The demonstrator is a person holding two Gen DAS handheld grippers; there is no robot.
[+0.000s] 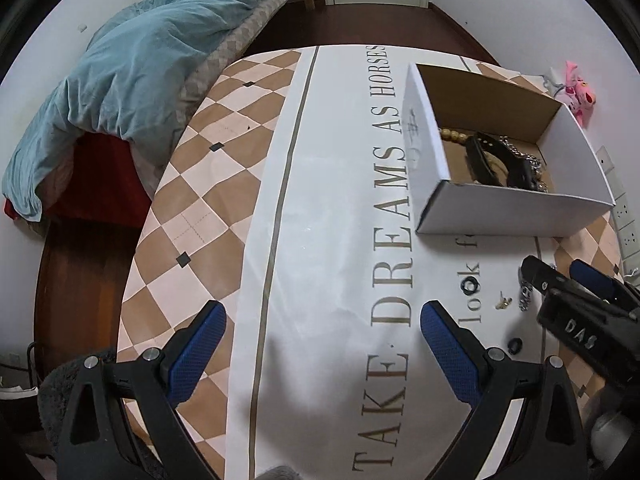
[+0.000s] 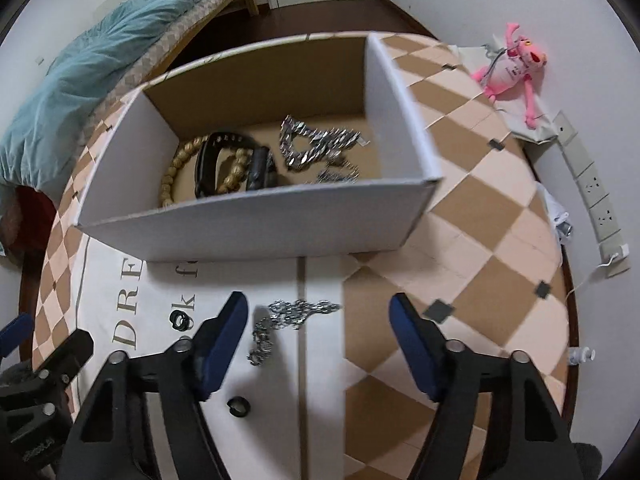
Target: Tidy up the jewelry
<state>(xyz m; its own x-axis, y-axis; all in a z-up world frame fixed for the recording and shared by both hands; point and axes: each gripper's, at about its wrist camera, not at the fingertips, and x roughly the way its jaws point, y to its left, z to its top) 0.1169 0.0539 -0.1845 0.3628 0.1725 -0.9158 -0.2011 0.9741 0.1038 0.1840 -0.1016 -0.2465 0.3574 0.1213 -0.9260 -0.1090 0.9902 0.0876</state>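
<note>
A white cardboard box (image 2: 256,228) stands on the table and holds a bead bracelet (image 2: 176,168), a black band (image 2: 208,160) and a thick silver chain (image 2: 316,144). A thin silver chain (image 2: 288,320) lies on the cloth in front of the box, between the fingers of my open right gripper (image 2: 320,320). Two black rings (image 2: 180,320) and another black ring (image 2: 237,406) lie on the cloth nearby. My left gripper (image 1: 320,324) is open and empty over the white cloth, left of the box (image 1: 516,212). The right gripper (image 1: 560,280) shows at its right.
A small gold piece (image 1: 502,302) lies on the cloth by the rings (image 1: 470,286). A pink plush toy (image 2: 512,68) and a power strip (image 2: 592,196) sit beyond the table's right edge. A bed with a blue quilt (image 1: 132,80) stands at the left.
</note>
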